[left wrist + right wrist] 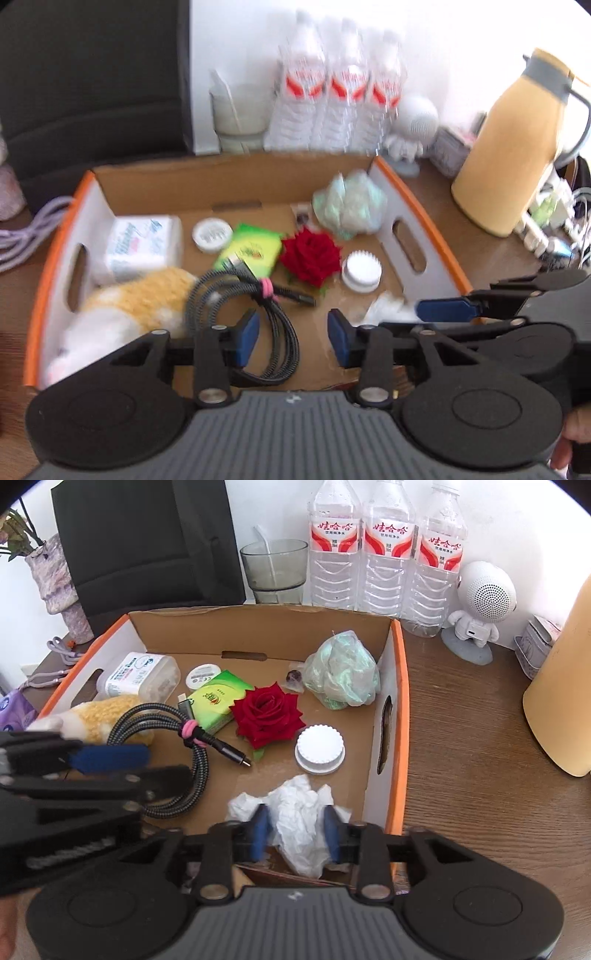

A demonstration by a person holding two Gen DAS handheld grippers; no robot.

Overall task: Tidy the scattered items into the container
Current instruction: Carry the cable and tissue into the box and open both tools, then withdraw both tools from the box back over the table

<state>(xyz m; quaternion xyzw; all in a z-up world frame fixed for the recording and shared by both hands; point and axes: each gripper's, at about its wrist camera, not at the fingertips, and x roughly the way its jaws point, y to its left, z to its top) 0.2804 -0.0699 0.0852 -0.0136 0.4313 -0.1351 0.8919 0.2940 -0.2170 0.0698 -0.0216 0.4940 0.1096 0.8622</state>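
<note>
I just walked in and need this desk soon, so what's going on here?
A person is tidying loose items into a cardboard box with a pair of tongs in each hand. Both hang over its near end, jaws apart. The right tongs straddle a crumpled white tissue lying in the box, pads not pressing it. The left tongs are above a coiled braided cable, holding nothing. A red rose, a green tissue pack and a plush toy are already inside.

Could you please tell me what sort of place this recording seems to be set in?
Probably a home desk or side table: a brown wooden tabletop against a white wall holds three clear plastic water bottles, a small white astronaut-shaped speaker and a grey drinking glass.
</note>
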